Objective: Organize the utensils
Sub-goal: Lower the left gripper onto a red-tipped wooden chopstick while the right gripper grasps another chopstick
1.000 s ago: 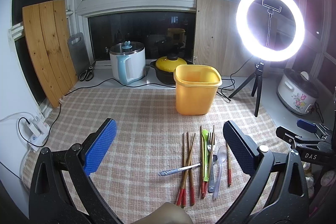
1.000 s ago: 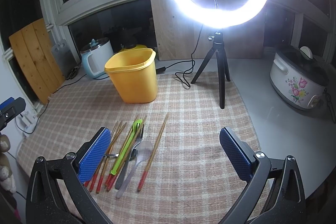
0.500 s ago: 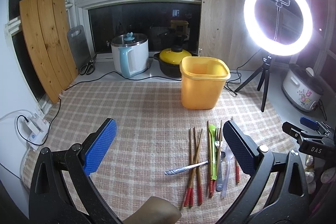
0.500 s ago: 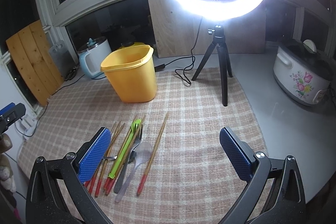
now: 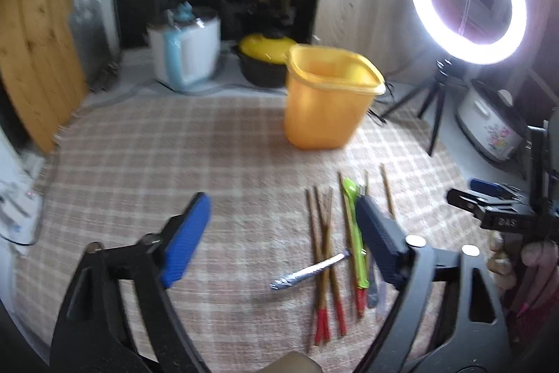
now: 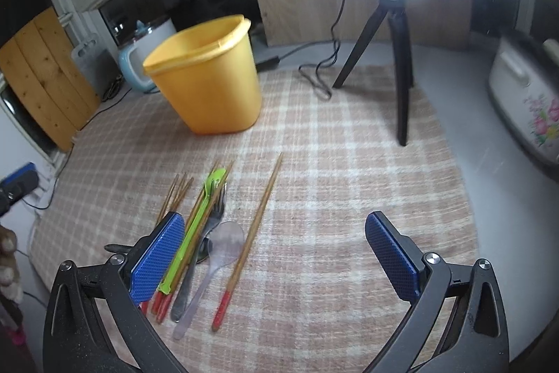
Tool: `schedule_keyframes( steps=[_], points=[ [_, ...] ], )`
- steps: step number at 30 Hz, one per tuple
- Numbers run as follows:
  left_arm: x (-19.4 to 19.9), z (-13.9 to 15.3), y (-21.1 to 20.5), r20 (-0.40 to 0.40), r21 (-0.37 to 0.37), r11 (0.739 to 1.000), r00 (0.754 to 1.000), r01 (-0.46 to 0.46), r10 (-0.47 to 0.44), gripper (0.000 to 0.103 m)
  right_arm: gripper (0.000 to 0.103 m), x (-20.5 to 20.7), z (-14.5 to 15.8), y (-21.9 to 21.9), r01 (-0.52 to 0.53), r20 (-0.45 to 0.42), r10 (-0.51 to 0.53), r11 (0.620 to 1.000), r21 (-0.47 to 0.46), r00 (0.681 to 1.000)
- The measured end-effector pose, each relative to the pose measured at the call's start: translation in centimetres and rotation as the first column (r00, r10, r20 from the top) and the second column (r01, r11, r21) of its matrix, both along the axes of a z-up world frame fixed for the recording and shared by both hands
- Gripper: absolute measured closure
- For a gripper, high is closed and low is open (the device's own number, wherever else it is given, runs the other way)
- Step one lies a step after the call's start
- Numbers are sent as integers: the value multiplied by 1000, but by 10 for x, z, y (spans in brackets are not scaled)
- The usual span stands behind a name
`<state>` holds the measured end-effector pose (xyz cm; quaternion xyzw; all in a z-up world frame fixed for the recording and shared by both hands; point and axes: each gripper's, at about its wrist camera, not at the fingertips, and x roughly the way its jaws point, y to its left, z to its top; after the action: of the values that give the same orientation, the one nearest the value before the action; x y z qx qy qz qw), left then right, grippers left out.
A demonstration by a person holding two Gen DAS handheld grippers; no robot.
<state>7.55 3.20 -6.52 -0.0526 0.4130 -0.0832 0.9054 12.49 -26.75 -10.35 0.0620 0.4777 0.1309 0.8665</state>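
Lying bunched on checked cloth: red-tipped chopsticks, green spoon; left gripper closing, right gripper apart, both empty.

Both tongs tilt steeply downward. The left tongs have just been closing, jaws apart with nothing pressed between them. The right tongs stand wide open, empty.

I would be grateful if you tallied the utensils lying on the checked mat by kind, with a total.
Chopsticks: 6
Metal fork: 1
Metal spoon, lying crosswise: 1
Clear plastic spoon: 1
Green plastic utensil: 1
Total: 10
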Motion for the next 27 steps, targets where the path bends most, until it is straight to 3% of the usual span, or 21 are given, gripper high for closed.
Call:
schedule_keyframes(
  steps=[7,12,19,22,27],
  points=[
    [24,-34,-19,-112,-76,992,988,99,-107,52,20,25,-20,5,-27,-97,30,999,34,995],
    [38,-51,-43,-170,-110,979,967,173,-190,63,31,40,-38,10,-36,-172,46,998,59,984],
    [47,-67,-73,-219,-177,950,931,256,-292,73,55,59,-62,9,-2,-278,36,992,124,960],
    [52,-76,-86,-242,-188,940,914,284,-324,82,65,66,-71,8,18,-318,28,990,142,948],
    [61,-88,-96,-267,-191,933,899,305,-348,83,73,75,-80,13,32,-361,25,988,153,932]
  ],
)
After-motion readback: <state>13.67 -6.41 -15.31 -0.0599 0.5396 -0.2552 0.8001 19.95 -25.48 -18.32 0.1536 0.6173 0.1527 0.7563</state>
